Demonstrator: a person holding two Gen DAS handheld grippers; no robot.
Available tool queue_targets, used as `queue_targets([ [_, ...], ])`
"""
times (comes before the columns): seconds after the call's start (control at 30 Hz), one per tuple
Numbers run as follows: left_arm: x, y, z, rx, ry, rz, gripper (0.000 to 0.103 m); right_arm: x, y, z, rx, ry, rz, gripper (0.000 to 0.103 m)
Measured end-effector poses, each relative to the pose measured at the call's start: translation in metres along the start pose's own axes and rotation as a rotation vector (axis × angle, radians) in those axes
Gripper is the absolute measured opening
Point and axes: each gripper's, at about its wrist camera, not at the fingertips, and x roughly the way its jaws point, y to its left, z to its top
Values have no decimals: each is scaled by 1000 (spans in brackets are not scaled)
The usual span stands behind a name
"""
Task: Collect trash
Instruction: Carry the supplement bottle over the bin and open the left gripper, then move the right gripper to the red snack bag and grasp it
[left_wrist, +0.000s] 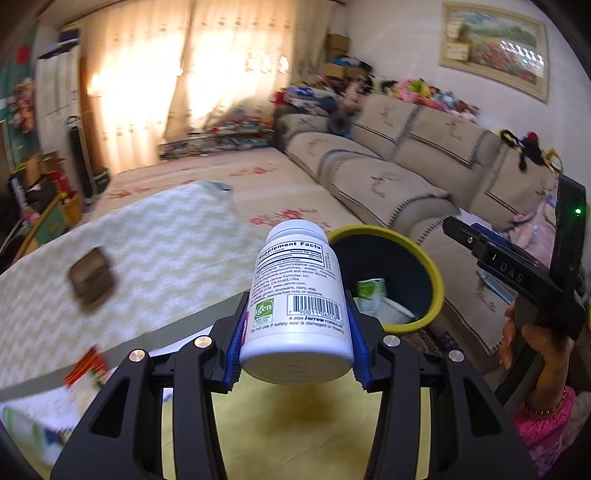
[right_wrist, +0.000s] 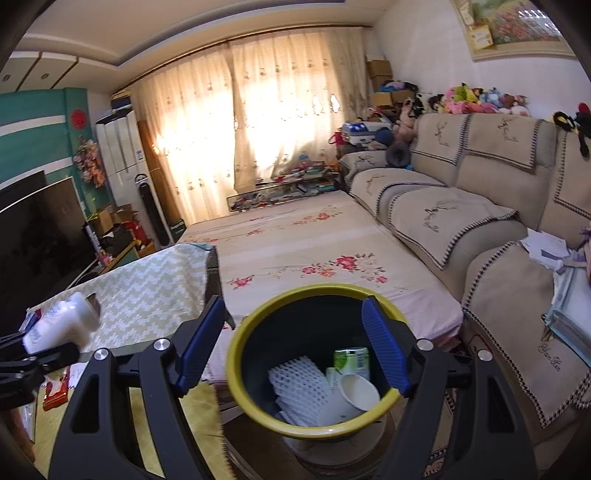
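Home living room: covered sofa (right_wrist: 461, 206), curtains (right_wrist: 258, 122), television (right_wrist: 37, 229).

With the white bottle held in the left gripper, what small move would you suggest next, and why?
Probably carry the left gripper on until the white bottle hangs over the yellow-rimmed bin; the bottle is clamped short of the rim.

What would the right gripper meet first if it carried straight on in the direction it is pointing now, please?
Probably the yellow-rimmed bin: the right gripper, jaws open and empty, points into its mouth, so it would likely meet the rim or the trash inside, such as the white foam net. Depth is unclear.
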Motion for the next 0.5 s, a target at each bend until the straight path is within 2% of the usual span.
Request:
queue_targets([
  [0.13,56,-34,26,48,64,-78,47,-1,-23,-1,28,2,-43,72],
  [0.3,113,-61,43,62,113,-115,47,0,-42,-3,52,9,-78,72],
  [0.33,124,-64,47,55,118,-124,49,0,-44,-3,56,10,-81,72],
  [0.4,139,-67,54,51,115,-121,66,1,-46,-2,58,12,-82,72],
  [0.5,139,-65,58,23,92,-111,67,2,-45,-3,52,19,-73,72],
])
